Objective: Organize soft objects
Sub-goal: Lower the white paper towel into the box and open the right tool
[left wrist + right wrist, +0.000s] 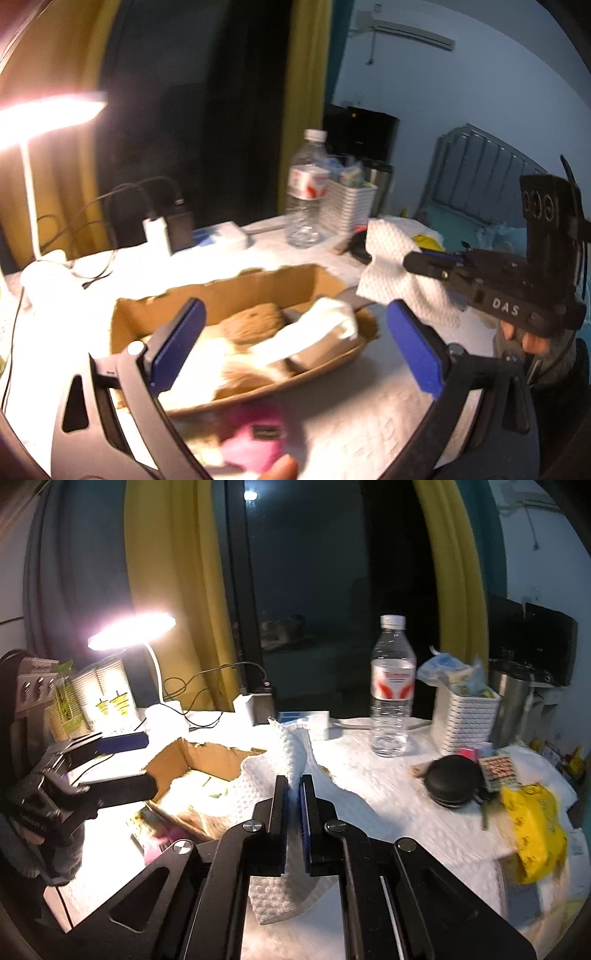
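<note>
A cardboard box (229, 291) sits on the table and holds a brown knitted item (255, 325) and white cloths (325, 325). My left gripper (295, 339) is open and empty, hovering over the box's near side. A pink soft item (255, 439) lies on the table below it. My right gripper (294, 786) is shut on a white paper towel (284, 753) and holds it above the table to the right of the box (199, 764). The right gripper also shows in the left wrist view (410, 260), with the towel (395, 269) hanging from it.
A lit desk lamp (131, 631) stands at the left. A water bottle (391, 686), a white ribbed bin (465, 716), a steel cup (511, 705), a black round case (454, 779) and a yellow packet (535, 834) are at the right. Chargers and cables (155, 225) lie behind the box.
</note>
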The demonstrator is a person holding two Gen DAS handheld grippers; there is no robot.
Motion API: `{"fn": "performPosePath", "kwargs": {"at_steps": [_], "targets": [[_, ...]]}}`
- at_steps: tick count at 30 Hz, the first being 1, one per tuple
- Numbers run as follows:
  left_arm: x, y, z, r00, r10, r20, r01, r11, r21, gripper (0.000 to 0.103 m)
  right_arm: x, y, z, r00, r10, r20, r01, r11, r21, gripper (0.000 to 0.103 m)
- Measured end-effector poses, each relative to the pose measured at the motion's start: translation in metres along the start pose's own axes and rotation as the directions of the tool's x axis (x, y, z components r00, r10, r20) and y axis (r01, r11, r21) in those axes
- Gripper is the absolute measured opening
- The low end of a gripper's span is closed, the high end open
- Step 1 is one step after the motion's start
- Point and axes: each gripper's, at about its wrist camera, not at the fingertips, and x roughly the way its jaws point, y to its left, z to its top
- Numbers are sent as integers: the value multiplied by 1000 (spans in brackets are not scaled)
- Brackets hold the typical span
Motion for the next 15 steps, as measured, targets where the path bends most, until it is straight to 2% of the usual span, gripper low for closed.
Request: {"fn": "performPosePath", "kwargs": {"at_steps": [8, 11, 15], "targets": [[-9, 50, -17, 999, 50, -15, -51, 995, -87, 99, 53, 29, 9, 998, 7, -64, -6, 1000, 6, 7], [-7, 62, -22, 998, 55, -19, -57, 992, -111, 99, 83, 31, 2, 990, -75, -118, 73, 997, -26, 7], [-1, 75, -30, 997, 60, -39, -65, 988, -139, 99, 119, 16, -16, 966, -156, -206, 152, 988, -35, 7]]}}
